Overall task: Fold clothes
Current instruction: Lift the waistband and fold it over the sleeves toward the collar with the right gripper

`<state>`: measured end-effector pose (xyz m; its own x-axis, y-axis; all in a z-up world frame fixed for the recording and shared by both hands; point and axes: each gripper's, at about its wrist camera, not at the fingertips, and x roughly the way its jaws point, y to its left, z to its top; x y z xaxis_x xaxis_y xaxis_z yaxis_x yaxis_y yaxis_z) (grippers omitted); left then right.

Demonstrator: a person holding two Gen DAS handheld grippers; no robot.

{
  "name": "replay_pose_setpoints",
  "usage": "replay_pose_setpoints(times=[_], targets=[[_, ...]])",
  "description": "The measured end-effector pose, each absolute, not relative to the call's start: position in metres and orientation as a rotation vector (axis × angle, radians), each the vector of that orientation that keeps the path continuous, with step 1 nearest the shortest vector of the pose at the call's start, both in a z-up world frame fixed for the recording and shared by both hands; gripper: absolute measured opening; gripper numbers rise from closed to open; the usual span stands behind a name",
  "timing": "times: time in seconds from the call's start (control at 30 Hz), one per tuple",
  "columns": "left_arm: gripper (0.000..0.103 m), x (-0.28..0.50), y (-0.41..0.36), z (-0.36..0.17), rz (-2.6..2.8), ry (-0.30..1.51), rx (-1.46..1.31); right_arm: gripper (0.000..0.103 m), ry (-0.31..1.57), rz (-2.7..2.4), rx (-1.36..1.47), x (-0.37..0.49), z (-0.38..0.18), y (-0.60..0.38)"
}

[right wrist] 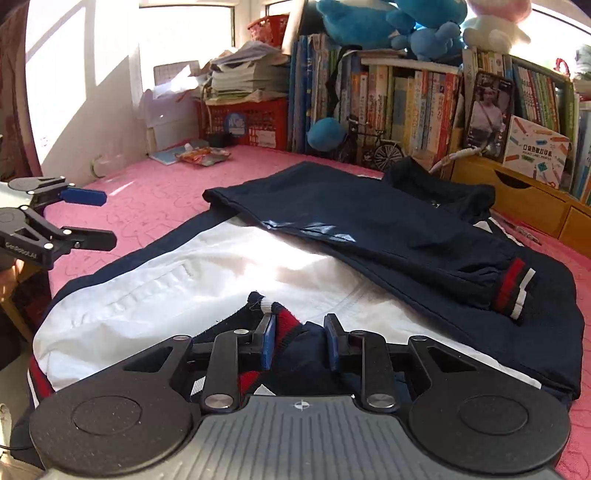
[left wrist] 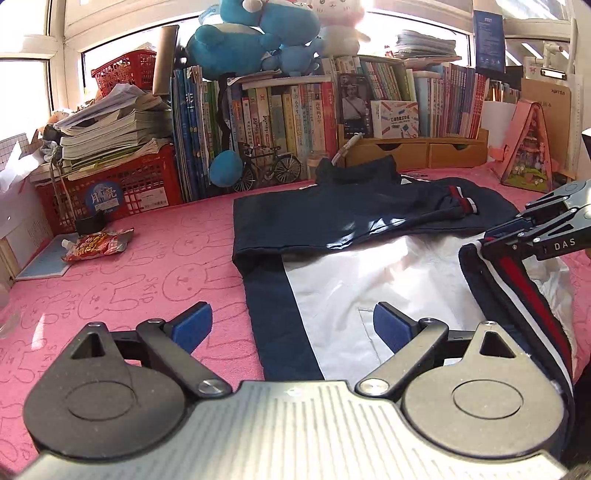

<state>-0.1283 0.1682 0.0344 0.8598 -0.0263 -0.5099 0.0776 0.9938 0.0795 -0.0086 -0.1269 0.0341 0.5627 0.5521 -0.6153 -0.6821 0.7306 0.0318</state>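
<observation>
1. Here, left wrist view: the left gripper (left wrist: 291,325) fills the bottom of the frame, its two blue-padded fingers (left wrist: 194,325) spread wide with nothing between them; released.
2. Below and beyond it lies the navy-and-white zip jacket of thin woven fabric (left wrist: 369,266), spread flat on the pink rabbit-patterned cloth surface (left wrist: 129,280), occupying centre to right of frame. One navy sleeve with a red-and-white striped cuff (left wrist: 460,201) is folded across the upper body of the garment.
3. At right edge, the right gripper (left wrist: 491,238) enters from the right and pinches the jacket's navy ribbed hem band with red and white stripes (left wrist: 517,295), lifting that band clear of the white panel.
4. Upper frame: row of upright books (left wrist: 288,110); red plastic crate (left wrist: 122,184) at left, stacked with papers; blue plush toys (left wrist: 255,33) on top of the shelf. A crumpled red snack wrapper (left wrist: 98,245) lies at middle left on the pink cloth.
5. Right wrist view: the right gripper (right wrist: 300,341) sits at bottom centre, blue pads clenched on the bunched striped hem band (right wrist: 286,325); fabric visibly fills the gap between them.
6. Jacket (right wrist: 207,266) spans centre frame; striped cuff (right wrist: 515,290) at right.
7. Left gripper (right wrist: 99,218) shows at left edge, fingers apart, over the pink cloth (right wrist: 155,192), beside the jacket and not touching it.
</observation>
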Motion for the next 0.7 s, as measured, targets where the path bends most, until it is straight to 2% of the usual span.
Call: replay_pose_setpoints(times=[0.23,0.33,0.47,0.6,0.63,0.67,0.7], targets=[[0.103,-0.175,0.156,0.068,-0.213,0.406,0.140,0.022,0.545,0.529,-0.077,0.035,0.062,-0.170],[0.103,-0.180,0.145,0.071,-0.298,0.366,0.156,0.016,0.557,0.426,-0.013,0.056,0.059,-0.191],[0.103,-0.163,0.130,0.052,-0.298,0.410,0.214,0.014,0.625,0.358,0.020,0.070,0.036,-0.214],[0.103,-0.125,0.130,0.023,-0.247,0.527,0.203,0.016,0.667,0.429,0.059,0.063,0.023,-0.231],[0.103,-0.118,0.135,0.019,-0.246,0.548,0.173,0.022,0.673,0.461,0.063,0.063,0.022,-0.234],[0.103,-0.106,0.143,0.014,-0.248,0.581,0.112,0.040,0.680,0.495,0.056,0.063,0.023,-0.236],[0.103,-0.098,0.149,0.012,-0.255,0.601,0.059,0.052,0.684,0.524,0.036,0.062,0.025,-0.236]])
